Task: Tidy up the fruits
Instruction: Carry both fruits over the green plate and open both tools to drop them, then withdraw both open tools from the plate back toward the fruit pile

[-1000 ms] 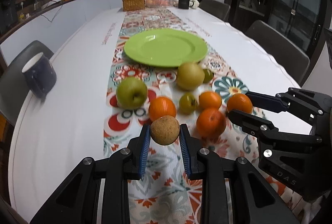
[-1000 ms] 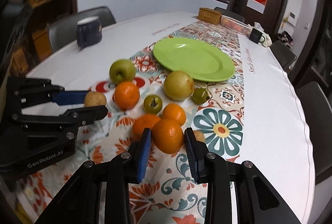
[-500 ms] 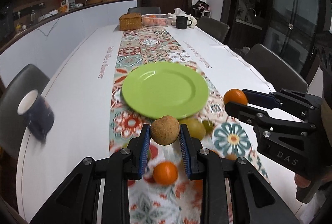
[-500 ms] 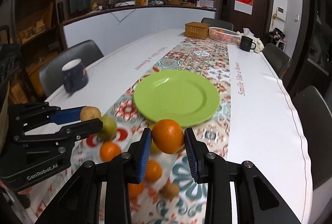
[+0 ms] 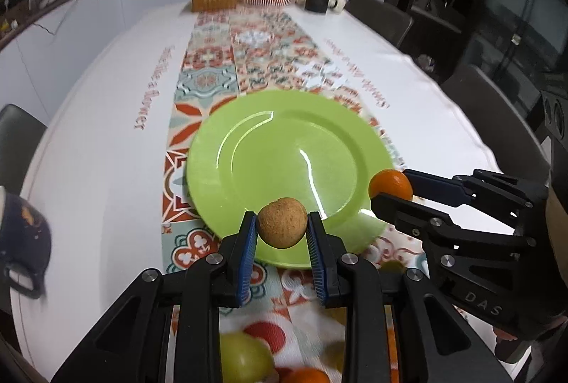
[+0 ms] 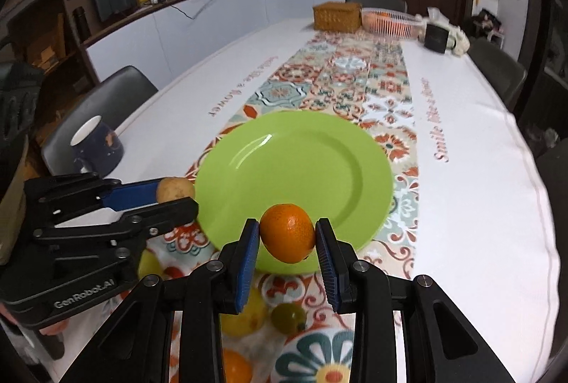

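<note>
Long and white-clothed, a dining table (image 6: 479,170) carries a bright patterned runner (image 6: 355,77) down its middle, with chairs and a shelved counter around the room. An empty green plate (image 5: 284,148) sits on the runner.

From the left wrist view, the left gripper (image 5: 282,228) is clamped on a small round brown fruit (image 5: 282,226), held in the air over the plate's near rim. The right gripper (image 6: 288,235), seen from its own camera, is clamped on an orange (image 6: 288,233), also raised at the plate's near edge. Each blue pad presses a side of its fruit at the widest part.

Both fruits look firm, light and round, so they would likely roll if released high; the orange's skin seems slightly glossy and could slip under a loose grip. Gripping across the middle, as now, seems the safest hold.

Both tools tilt downward toward the plate, side by side, fingers pointing forward. More fruit, green and orange, lies on the runner below and behind them. A dark blue mug (image 6: 96,145) stands well to the left.
</note>
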`<action>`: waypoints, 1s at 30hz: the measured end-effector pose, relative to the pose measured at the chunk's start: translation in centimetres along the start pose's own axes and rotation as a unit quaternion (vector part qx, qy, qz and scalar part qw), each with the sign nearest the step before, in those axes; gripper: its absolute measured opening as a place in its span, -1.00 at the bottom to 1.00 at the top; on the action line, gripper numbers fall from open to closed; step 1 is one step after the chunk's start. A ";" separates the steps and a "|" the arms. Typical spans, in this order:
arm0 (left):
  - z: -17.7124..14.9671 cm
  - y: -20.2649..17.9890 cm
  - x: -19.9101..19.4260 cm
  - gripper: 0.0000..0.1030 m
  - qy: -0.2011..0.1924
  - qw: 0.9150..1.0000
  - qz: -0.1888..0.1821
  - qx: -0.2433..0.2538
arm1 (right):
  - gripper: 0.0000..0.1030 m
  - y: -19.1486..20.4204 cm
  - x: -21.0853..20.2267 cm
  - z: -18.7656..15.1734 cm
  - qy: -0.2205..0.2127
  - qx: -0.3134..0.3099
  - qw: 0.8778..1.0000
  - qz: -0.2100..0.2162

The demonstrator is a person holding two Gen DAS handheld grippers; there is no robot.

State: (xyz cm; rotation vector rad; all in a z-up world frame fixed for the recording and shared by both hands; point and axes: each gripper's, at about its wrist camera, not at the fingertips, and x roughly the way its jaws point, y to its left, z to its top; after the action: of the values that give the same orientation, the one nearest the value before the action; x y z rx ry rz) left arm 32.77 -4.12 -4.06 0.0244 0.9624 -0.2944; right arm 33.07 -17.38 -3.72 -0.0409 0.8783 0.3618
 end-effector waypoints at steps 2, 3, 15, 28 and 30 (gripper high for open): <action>0.2 0.1 1.1 -0.45 0.013 1.000 0.000 0.000 | -0.35 -0.5 1.3 0.2 0.013 0.010 1.000 0.004; 0.3 0.2 1.7 -0.45 0.019 1.000 0.000 -0.002 | -0.35 -0.7 1.8 0.2 0.018 0.012 1.000 0.006; -0.7 0.2 -0.6 -0.16 -0.009 0.999 0.034 0.001 | -0.05 -1.5 1.7 -0.3 0.007 0.017 1.000 -0.025; -5.4 -2.4 -9.4 0.20 -0.090 0.994 0.062 0.026 | 0.13 1.1 -7.5 -4.1 -0.068 -0.010 0.997 -0.041; -6.2 -2.8 -10.5 0.22 -0.099 0.993 0.058 0.025 | 0.14 1.3 -8.7 -4.9 -0.074 -0.009 0.997 -0.037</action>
State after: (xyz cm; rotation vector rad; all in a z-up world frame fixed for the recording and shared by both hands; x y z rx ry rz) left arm 21.41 -3.38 1.19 0.0943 0.7531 -0.2085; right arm 23.91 -19.63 -0.10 -0.0624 0.7250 0.3005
